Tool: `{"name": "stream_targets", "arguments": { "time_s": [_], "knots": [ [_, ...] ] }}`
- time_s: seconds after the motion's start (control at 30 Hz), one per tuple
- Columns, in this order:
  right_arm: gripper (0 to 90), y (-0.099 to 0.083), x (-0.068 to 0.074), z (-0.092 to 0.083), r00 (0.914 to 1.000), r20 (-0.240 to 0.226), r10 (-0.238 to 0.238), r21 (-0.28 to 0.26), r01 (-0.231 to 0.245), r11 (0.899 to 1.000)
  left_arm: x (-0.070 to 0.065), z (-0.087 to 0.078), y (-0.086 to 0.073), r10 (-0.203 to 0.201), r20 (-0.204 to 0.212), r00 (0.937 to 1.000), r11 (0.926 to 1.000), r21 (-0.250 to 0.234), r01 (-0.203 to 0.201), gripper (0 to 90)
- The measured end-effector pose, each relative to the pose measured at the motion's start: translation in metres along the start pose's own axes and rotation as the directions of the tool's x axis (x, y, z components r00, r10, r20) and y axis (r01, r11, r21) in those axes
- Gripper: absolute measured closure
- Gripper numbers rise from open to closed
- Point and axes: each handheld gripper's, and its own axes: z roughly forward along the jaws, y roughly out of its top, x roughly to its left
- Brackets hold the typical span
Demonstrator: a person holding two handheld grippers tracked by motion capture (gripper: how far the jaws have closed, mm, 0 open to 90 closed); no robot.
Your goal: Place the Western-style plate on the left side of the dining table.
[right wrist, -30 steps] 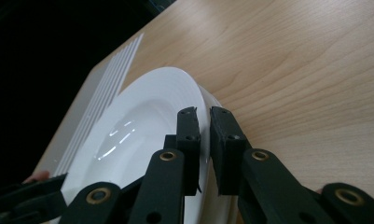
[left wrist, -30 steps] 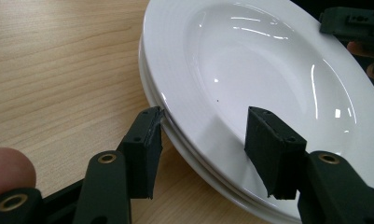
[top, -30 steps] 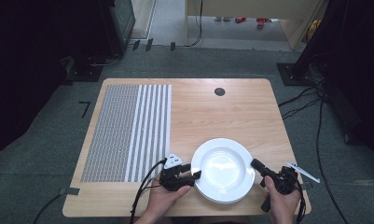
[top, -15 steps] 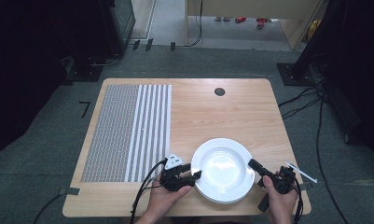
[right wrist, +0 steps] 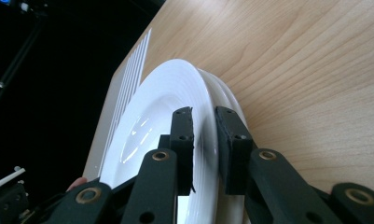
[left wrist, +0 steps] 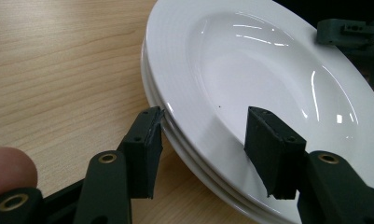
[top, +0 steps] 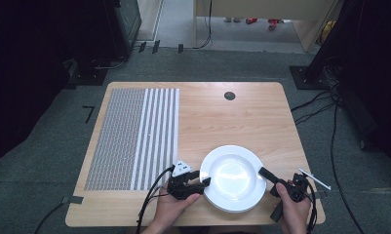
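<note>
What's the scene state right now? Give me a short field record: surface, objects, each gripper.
surface: wooden table with a striped mat on its left part
objects: stack of white plates near the front edge, empty
left gripper: open, jaws either side of the top plate's left rim, not clamped
right gripper: jaws narrowed around the top plate's right rim; contact unclear
other: dark round hole near the table's far edge

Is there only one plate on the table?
No, the left gripper view shows stacked rims under the top plate, so several plates sit there.
</note>
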Motion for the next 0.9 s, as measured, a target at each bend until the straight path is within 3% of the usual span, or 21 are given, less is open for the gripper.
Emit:
{"name": "stream_targets", "arguments": {
  "time_s": [0.1, 0.13, 0.2, 0.23, 0.5, 0.6, 0.9],
  "knots": [
    [80.2, 0.000, 0.000, -0.001, 1.0000, -0.009, 0.000, -0.006, 0.000, 1.000, 0.000, 0.000, 0.000, 0.000, -0.002, 1.0000, 1.0000, 0.000, 0.000, 47.7],
    [82.2, 0.000, 0.002, -0.002, 0.9991, -0.041, -0.014, -0.028, 0.013, 1.000, 0.000, 0.000, 0.000, 0.001, -0.003, 1.0000, 1.0000, 0.001, -0.001, 48.0],
    [82.7, 0.000, 0.004, -0.003, 0.9983, -0.054, -0.023, -0.036, 0.022, 0.999, 0.000, 0.000, 0.000, -0.001, -0.001, 1.0000, 1.0000, -0.001, 0.001, 48.2],
    [83.0, -0.001, 0.008, -0.001, 0.9949, -0.066, -0.076, -0.038, 0.074, 0.997, 0.000, 0.000, 0.000, -0.003, 0.001, 1.0000, 1.0000, -0.002, 0.003, 48.3],
    [83.2, -0.002, 0.010, 0.000, 0.9935, -0.062, -0.096, -0.042, 0.093, 0.995, 0.001, -0.001, 0.001, -0.010, -0.001, 0.9999, 0.9999, -0.008, 0.010, 51.0],
    [83.8, -0.003, 0.010, 0.001, 0.9922, -0.054, -0.112, -0.052, 0.110, 0.993, 0.006, -0.002, 0.002, -0.053, 0.021, 0.9984, 0.9985, -0.012, 0.053, 54.5],
    [84.3, -0.007, 0.010, 0.004, 0.9906, -0.070, -0.117, -0.100, 0.110, 0.989, 0.014, -0.004, 0.003, -0.106, 0.054, 0.9928, 0.9937, -0.031, 0.108, 61.0]
  ]
}}
